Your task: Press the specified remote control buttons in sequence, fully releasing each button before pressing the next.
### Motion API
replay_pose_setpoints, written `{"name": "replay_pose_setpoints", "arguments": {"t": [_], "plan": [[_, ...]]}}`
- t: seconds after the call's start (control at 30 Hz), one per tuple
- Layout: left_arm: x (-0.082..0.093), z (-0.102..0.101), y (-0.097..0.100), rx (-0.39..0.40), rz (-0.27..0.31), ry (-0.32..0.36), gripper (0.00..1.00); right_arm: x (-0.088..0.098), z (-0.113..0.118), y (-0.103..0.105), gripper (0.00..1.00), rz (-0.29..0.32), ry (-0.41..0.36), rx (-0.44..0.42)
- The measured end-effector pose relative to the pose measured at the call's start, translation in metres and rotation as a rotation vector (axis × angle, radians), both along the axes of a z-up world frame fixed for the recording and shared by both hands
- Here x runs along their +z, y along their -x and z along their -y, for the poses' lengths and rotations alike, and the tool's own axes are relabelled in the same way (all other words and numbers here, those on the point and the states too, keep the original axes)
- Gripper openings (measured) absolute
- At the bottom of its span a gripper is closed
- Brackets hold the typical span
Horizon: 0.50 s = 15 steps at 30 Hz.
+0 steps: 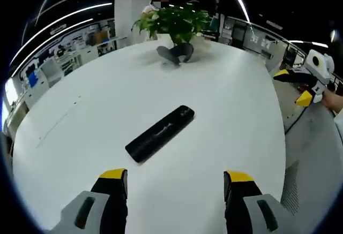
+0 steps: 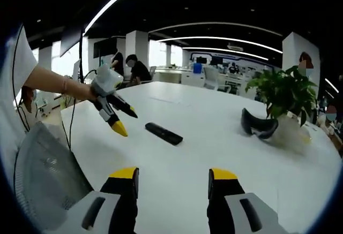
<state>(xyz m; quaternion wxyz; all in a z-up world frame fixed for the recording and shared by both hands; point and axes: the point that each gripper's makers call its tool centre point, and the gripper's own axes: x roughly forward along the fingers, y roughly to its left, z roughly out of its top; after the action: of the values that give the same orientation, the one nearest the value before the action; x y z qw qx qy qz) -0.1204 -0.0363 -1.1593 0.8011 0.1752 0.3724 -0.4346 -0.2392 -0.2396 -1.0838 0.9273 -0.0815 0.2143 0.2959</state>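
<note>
One remote control; one potted plant; one headset; two tongs.

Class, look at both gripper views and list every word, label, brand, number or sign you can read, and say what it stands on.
Readable text: none.
Black remote control on the white table: any button markings are too small to read.
Wall boards and displays at the far side of the office: too blurred to read.
Grippers: left gripper, right gripper; no readable label on either.
</note>
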Motion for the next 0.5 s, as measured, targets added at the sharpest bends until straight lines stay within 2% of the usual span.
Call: {"name": "replay_pose_setpoints", "arguments": {"t": [0.17, 0.4, 0.5], "plan": [[-0.007, 0.006, -0.011, -0.076, -0.025, -0.047, 0.75, -0.001, -0.002, 0.001, 0.48, -0.003, 0.005, 0.013], [-0.008, 0.017, -0.036, -0.116, -0.059, -0.080, 0.75, -0.002, -0.004, 0.002, 0.44, -0.007, 0.013, 0.028], [-0.012, 0.020, -0.043, -0.146, -0.078, -0.127, 0.74, -0.003, -0.005, 0.002, 0.42, -0.006, 0.019, 0.037]]}}
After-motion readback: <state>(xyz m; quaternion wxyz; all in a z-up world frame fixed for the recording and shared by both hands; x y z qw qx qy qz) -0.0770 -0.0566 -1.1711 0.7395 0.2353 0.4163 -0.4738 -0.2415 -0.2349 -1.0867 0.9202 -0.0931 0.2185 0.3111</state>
